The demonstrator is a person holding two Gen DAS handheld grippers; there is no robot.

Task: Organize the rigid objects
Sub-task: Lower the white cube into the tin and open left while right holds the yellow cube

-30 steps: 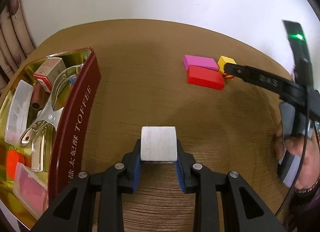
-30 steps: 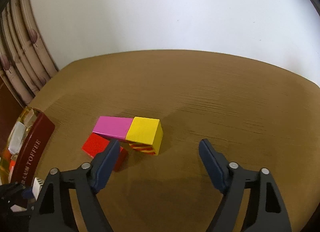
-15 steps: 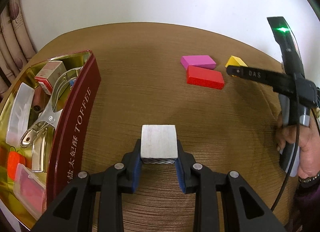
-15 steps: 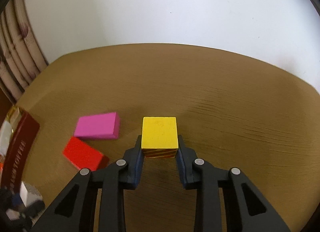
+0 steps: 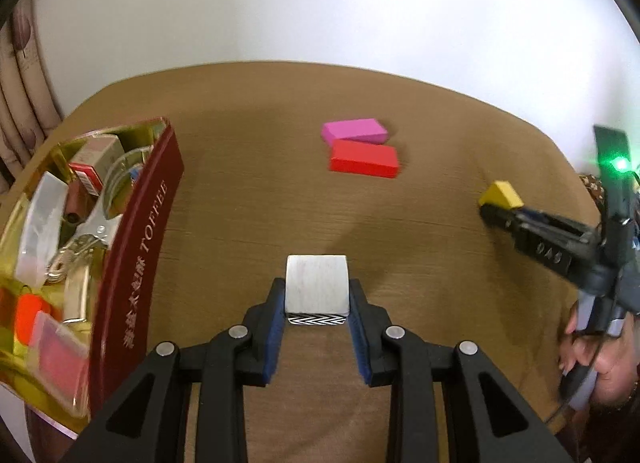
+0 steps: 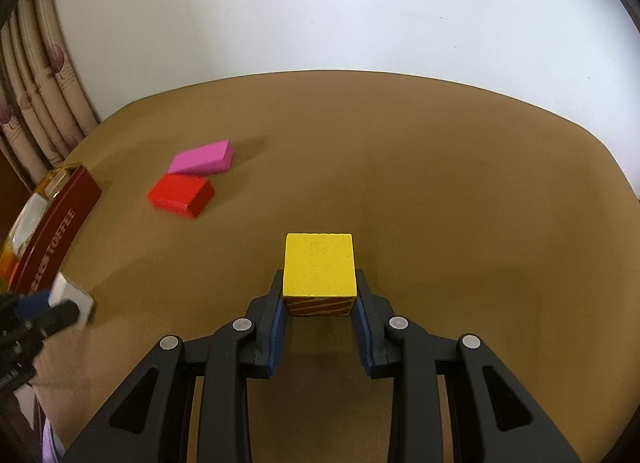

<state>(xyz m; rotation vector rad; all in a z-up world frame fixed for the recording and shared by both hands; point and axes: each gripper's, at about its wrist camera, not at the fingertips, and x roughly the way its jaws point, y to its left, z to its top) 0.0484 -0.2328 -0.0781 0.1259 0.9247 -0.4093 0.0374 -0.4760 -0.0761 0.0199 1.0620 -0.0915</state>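
Observation:
My left gripper [image 5: 317, 303] is shut on a white block [image 5: 317, 283] with a black zigzag side, held above the brown table. My right gripper [image 6: 319, 295] is shut on a yellow block [image 6: 319, 265] with a red-striped side, lifted off the table. In the left wrist view the yellow block [image 5: 501, 194] and right gripper [image 5: 496, 211] show at the right. The white block [image 6: 70, 297] shows at the left edge of the right wrist view. A pink block [image 5: 355, 130] [image 6: 202, 157] and a red block [image 5: 364, 158] [image 6: 180, 195] lie side by side on the table.
A dark red toffee tin [image 5: 138, 247] [image 6: 52, 239] with a gold inside stands at the table's left and holds small boxes, a metal clip and plastic cases. A white wall is behind the table [image 6: 440, 167]; a curtain [image 6: 36, 103] hangs at the left.
The right gripper closed on the yellow block and carried it right, away from the pink and red blocks. The left gripper has lifted the white block a little.

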